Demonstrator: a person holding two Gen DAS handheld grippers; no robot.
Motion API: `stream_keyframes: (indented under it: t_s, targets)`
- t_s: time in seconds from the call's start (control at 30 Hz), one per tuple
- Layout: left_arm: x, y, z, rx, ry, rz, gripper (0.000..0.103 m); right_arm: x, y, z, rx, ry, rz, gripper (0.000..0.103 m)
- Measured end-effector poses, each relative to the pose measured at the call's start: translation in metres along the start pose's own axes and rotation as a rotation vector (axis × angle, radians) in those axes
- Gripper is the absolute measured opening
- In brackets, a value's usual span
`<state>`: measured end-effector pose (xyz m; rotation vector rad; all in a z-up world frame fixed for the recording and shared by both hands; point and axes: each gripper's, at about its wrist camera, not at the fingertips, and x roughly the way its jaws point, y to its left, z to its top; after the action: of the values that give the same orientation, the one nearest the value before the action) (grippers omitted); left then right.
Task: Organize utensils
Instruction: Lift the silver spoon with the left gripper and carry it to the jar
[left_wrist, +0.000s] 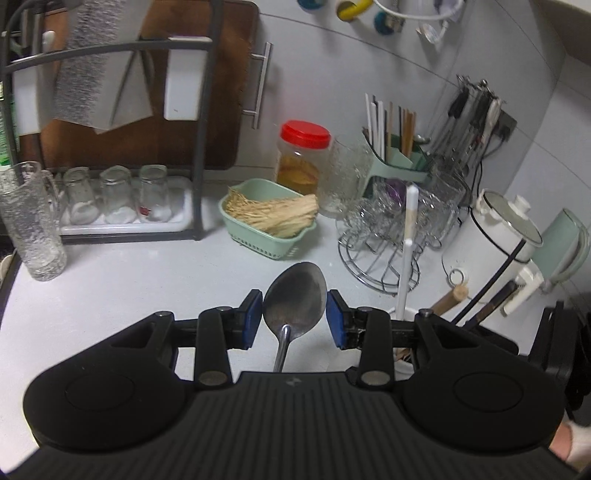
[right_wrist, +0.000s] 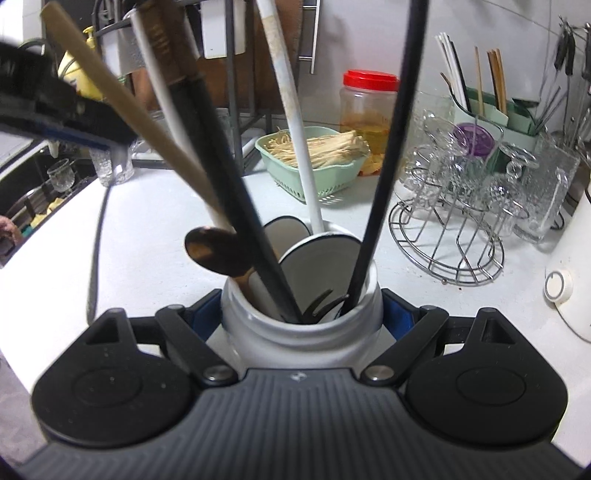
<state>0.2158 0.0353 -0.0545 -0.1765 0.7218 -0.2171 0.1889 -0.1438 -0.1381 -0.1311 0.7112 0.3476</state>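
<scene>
The left gripper (left_wrist: 294, 318) is clamped on a metal spoon (left_wrist: 295, 303), pads on either edge of the bowl, handle trailing back beneath the tool and above the counter (left_wrist: 122, 280). The right gripper (right_wrist: 301, 314) is closed around the white utensil crock (right_wrist: 301, 328). The spoon looks stiff, light and slick (the rounded bowl could pivot between the pads); the neck seems a surer hold. The crock looks heavy and breakable. One spoon held; roughly six handles stand in the crock.
</scene>
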Motion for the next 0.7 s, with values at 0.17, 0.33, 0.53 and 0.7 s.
stream_keyframes:
  t_s: [0.17,0.33,0.53,0.7]
  targets:
    - [-0.021,0.001,0.015,0.008,-0.051,0.012,0.043,0.002,0.006,0.002,-0.004,0.002,0.004,0.09]
    - [-0.038,-0.006,0.04,0.029,-0.111,0.0,0.043,0.003,0.009,0.004,-0.012,0.002,0.018,0.09]
    - [-0.052,-0.028,0.069,0.112,-0.178,-0.034,0.043,0.004,0.016,0.004,-0.013,-0.005,0.025,0.09]
    - [-0.059,-0.047,0.09,0.147,-0.224,-0.088,0.043,0.006,0.019,0.005,-0.018,-0.008,0.034,0.09]
